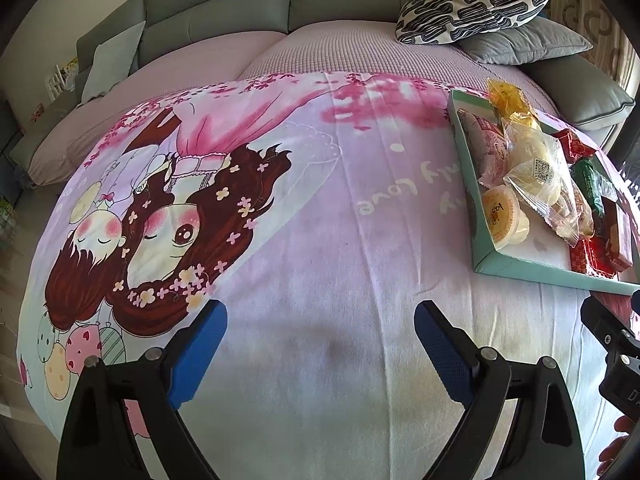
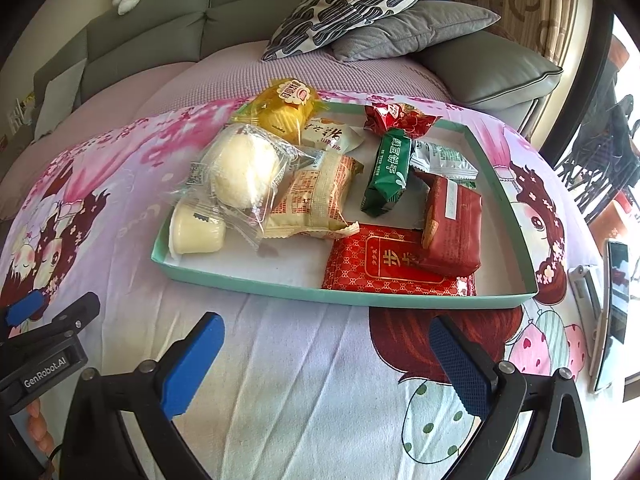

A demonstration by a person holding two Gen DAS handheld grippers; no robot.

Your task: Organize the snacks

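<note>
A shallow teal tray [image 2: 280, 286] sits on the cartoon blanket and holds several wrapped snacks: a white bun in clear wrap [image 2: 244, 170], a jelly cup [image 2: 196, 230], a yellow cake pack [image 2: 286, 110], a green biscuit pack [image 2: 390, 170], a flat red packet [image 2: 384, 268] and a dark red pack [image 2: 454, 226]. The tray also shows at the right of the left wrist view [image 1: 532, 270]. My right gripper [image 2: 326, 360] is open and empty just in front of the tray. My left gripper [image 1: 320, 340] is open and empty over bare blanket, left of the tray.
The pink cartoon blanket [image 1: 300, 200] covers a padded surface. A grey sofa [image 1: 224, 4] runs behind with a patterned cushion [image 1: 476, 6] and a grey cushion [image 2: 412, 30]. A phone on a stand [image 2: 614, 308] is at the far right.
</note>
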